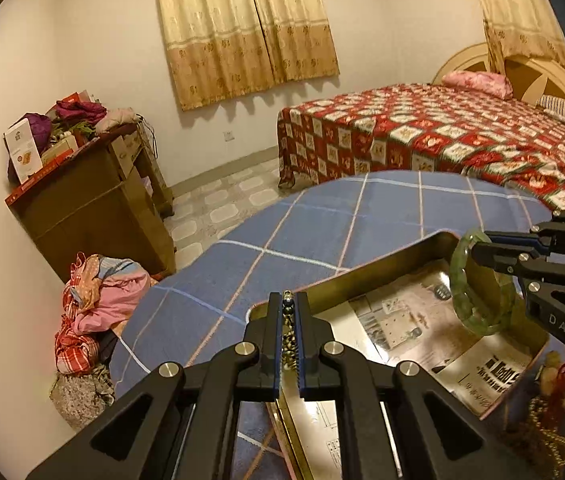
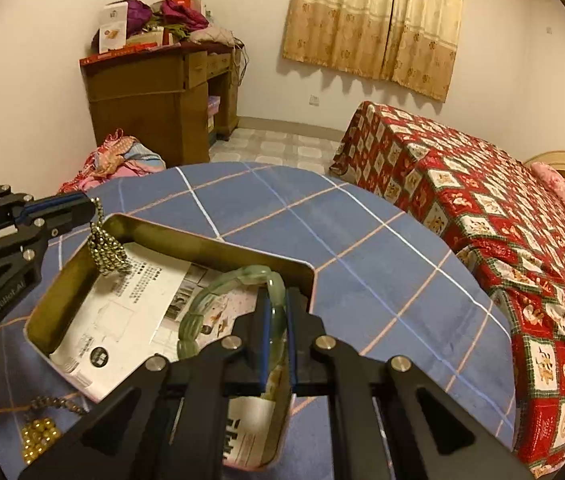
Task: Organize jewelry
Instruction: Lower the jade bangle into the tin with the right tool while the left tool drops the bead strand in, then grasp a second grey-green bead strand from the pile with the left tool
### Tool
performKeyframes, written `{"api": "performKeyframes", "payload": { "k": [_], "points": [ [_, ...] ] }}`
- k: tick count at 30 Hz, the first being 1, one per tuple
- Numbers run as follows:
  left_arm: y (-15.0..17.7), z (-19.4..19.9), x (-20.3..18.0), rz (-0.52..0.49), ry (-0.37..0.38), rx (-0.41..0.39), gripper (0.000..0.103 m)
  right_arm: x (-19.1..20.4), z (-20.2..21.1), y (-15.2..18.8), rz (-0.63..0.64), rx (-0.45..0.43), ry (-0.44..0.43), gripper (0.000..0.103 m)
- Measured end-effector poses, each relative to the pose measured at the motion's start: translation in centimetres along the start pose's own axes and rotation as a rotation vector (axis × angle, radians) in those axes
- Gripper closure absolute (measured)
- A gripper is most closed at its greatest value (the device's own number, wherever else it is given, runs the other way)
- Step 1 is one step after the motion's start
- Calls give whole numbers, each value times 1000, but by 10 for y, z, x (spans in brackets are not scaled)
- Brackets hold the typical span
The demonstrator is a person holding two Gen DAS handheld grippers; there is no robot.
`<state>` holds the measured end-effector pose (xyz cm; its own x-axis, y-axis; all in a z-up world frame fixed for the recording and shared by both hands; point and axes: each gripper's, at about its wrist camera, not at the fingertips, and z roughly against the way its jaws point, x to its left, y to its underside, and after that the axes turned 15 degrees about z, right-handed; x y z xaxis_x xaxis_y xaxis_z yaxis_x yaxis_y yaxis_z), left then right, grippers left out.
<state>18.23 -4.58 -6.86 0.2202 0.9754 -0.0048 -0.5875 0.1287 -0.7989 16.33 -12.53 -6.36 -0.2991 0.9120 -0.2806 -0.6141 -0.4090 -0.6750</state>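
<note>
A gold metal tin [image 1: 386, 264] [image 2: 210, 242] lined with newspaper lies open on the blue checked tablecloth. My left gripper [image 1: 289, 300] [image 2: 92, 208] is shut on a beaded metal chain [image 1: 289, 336] [image 2: 107, 250], which hangs over the tin's corner. My right gripper [image 2: 277, 296] [image 1: 476, 248] is shut on a green jade bangle [image 2: 218, 300] [image 1: 478, 284], held over the tin. More jewelry lies on the cloth beside the tin: gold beads [image 2: 38, 438] and a beaded string with a red tassel [image 1: 550, 408].
The round table [image 2: 362, 240] has its edge near a bed with a red patterned cover [image 2: 482, 208]. A wooden dresser [image 2: 154, 96] piled with things stands by the wall. A heap of clothes [image 1: 98, 312] lies on the floor.
</note>
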Motion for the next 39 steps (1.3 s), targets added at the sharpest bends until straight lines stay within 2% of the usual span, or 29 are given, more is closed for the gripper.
{"api": "performKeyframes", "payload": {
  "k": [4,10,12,14,16,18,19,20,25,30,39],
  "points": [
    [6,-10,-3,-16,-14,27,98,2,-10,0,-4,23,-7,93],
    [12,-19,-1,-30,-42,57,98,3,-16,4,-18,40,-20,82],
    [14,-21,-2,-42,-64,65,98,3,-15,5,-22,39,-27,74],
    [15,-20,-2,-47,-78,64,94,3,-13,5,-23,35,-23,56],
    [16,-18,-1,-39,-82,63,77,4,-10,5,-23,26,-17,50],
    [16,-11,1,-28,-101,33,33,5,-7,6,-21,25,-14,50],
    [16,-7,2,-26,-106,14,28,5,-5,7,-21,26,-17,50],
    [16,-1,3,-25,-104,-9,26,5,-4,8,-22,26,-20,50],
    [19,17,12,-8,-102,-12,26,0,12,19,-33,28,-8,50],
    [39,40,23,27,-102,-3,26,-2,31,37,-47,29,6,46],
    [86,65,17,45,-79,67,26,4,55,77,-90,50,16,43]
  ]
}}
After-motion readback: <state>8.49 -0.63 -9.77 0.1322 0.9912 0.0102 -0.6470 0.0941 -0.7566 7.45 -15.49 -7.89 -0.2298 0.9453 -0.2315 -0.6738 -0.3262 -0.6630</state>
